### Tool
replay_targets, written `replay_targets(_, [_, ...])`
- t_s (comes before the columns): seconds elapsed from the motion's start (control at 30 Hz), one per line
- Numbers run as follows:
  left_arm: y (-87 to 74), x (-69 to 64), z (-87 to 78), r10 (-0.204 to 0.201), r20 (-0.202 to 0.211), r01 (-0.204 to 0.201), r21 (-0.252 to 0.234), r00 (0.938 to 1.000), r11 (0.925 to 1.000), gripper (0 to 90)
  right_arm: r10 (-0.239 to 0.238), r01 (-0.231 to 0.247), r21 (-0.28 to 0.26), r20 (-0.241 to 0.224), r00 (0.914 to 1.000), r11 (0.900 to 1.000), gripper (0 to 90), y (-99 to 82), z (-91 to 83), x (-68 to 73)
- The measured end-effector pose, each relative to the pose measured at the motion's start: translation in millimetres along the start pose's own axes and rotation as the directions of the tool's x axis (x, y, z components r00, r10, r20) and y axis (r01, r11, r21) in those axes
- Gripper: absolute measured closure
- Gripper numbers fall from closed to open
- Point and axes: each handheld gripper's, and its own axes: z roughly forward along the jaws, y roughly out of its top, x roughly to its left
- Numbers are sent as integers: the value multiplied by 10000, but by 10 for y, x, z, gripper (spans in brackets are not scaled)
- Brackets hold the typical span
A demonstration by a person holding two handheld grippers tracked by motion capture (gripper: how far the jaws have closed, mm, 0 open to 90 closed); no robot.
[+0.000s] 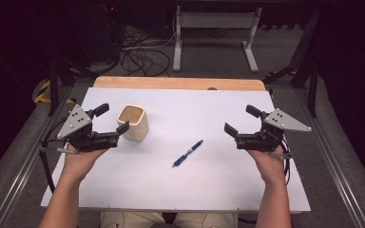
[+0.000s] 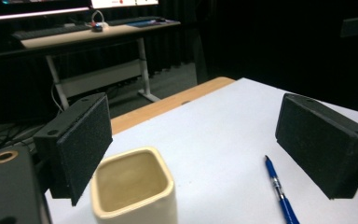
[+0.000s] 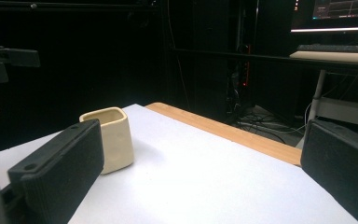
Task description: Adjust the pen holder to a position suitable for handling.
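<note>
A cream square cup (image 1: 133, 122) stands upright and empty on the left half of the white table (image 1: 195, 109). My left gripper (image 1: 112, 118) is open right beside it, one jaw close to the cup's near left corner. In the left gripper view the cup (image 2: 133, 189) sits low between the spread jaws of the left gripper (image 2: 196, 126), nearer the left one. A blue pen (image 1: 187, 153) lies on the sheet near the middle, and the pen (image 2: 279, 193) lies just inside the right jaw. My right gripper (image 1: 241, 119) hovers open and empty at the right. The right gripper (image 3: 200, 158) faces the cup (image 3: 109, 140).
A wooden strip (image 1: 180, 83) borders the table's far edge. Beyond it are a white desk frame (image 1: 214, 28) and loose cables (image 1: 142, 59) on the floor. Metal rails (image 1: 332, 156) run along both sides of the table.
</note>
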Motion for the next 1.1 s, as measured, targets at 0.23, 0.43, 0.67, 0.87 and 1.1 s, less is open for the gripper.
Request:
replay_targets(0.23, [5, -124, 137, 56, 295, -66, 347, 9995, 9994, 124, -58, 58, 45, 39, 10000, 10000, 1, 16, -13, -2])
replay_targets(0.43, [-5, -203, 263, -92, 682, 58, 499, 9976, 9987, 130, -128, 127, 121, 52, 9999, 9998, 2, 16, -9, -8])
replay_targets(0.67, [-38, -305, 406, -113, 1018, 41, 707, 9947, 9975, 137, -55, 54, 106, 43, 10000, 9999, 5, 26, -32, -21])
replay_targets(0.87, [-56, -372, 537, -141, 1215, 36, 863, 9925, 9963, 137, -68, 67, 125, 53, 10000, 9999, 5, 31, -37, -23])
replay_targets(1.1, [-61, -457, 694, -131, 1478, -33, 1103, 9889, 9939, 141, -33, 33, 97, 12, 10000, 9999, 8, 42, -64, -36])
